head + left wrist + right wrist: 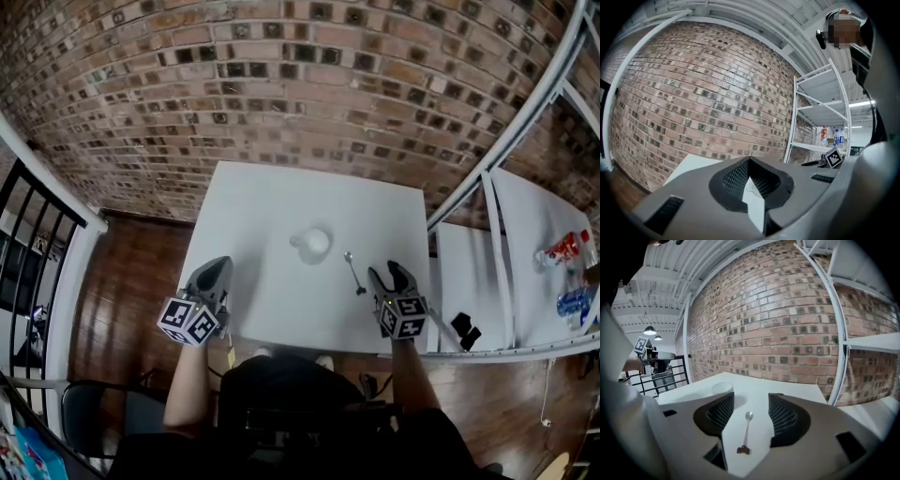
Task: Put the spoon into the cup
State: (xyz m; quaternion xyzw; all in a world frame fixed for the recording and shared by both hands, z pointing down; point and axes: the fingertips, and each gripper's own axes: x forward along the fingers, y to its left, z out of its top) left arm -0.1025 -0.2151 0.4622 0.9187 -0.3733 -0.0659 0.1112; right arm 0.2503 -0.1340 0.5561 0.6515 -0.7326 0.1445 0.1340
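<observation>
A white cup (312, 242) stands upright near the middle of the white table (272, 202). A metal spoon (353, 272) with a dark handle end lies flat to the right of it, bowl pointing away from me. My right gripper (388, 273) hovers over the table's near right edge, just right of the spoon's handle, open and empty. In the right gripper view the spoon (746, 432) lies on the table between the spread jaws of the gripper (751, 399), with the cup (723, 389) beyond to the left. My left gripper (219, 269) is at the near left edge, shut (750, 161) and empty.
A brick wall (281, 84) runs behind the table. White metal shelving (511, 141) stands to the right, with bottles (562, 248) and a black object (464, 328) on it. A black railing (28, 244) is at the left, a chair (94, 403) at the near left.
</observation>
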